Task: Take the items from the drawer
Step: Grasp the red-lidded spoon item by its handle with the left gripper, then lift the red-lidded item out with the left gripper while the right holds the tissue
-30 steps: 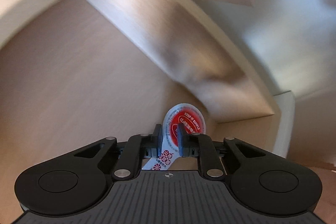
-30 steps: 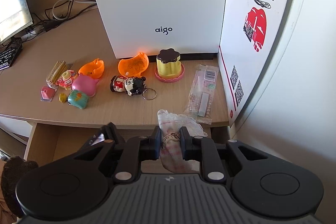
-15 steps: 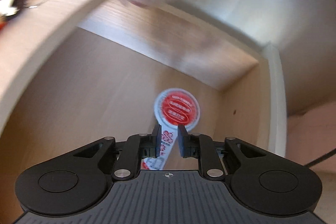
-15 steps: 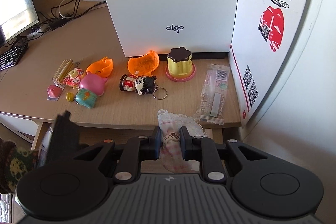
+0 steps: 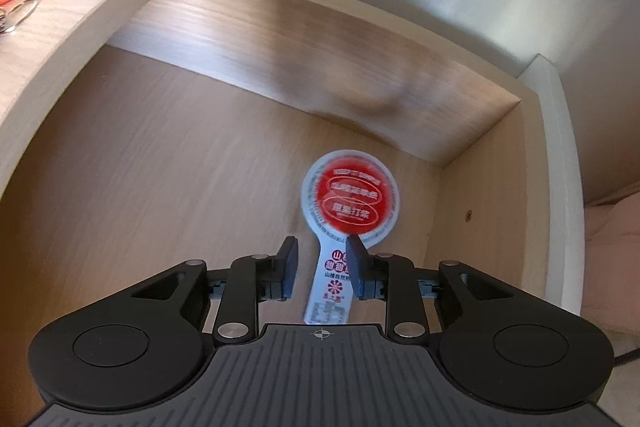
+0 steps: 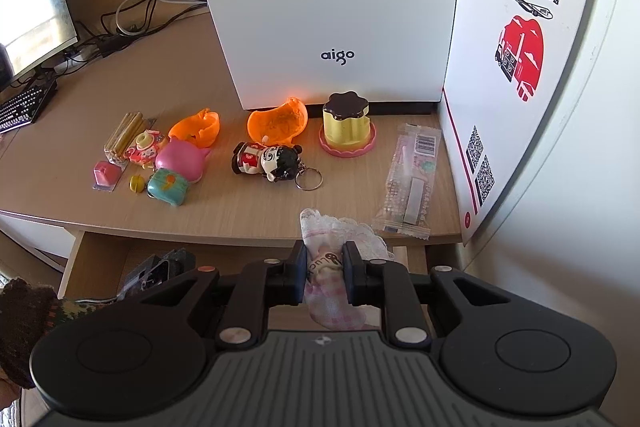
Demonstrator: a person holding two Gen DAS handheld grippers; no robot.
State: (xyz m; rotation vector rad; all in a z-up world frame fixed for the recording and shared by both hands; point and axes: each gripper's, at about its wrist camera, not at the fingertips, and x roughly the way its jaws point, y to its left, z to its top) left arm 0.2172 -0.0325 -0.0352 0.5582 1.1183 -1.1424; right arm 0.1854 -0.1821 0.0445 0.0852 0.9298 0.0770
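Only the left wrist view is showing the drawer (image 5: 160,155) floor, where the red-and-white packet (image 5: 344,219) is lying between the spread, untouching left gripper (image 5: 322,259) fingers. The right gripper (image 6: 324,267) is pinching a pink frilly pouch (image 6: 332,291) above the desk (image 6: 224,203) edge.

The right gripper (image 6: 323,277) has its jaws clamped on a pink sock (image 6: 332,291), above the tabletop (image 6: 240,203) edge, near a keychain doll (image 6: 268,161) and packet (image 6: 412,179).
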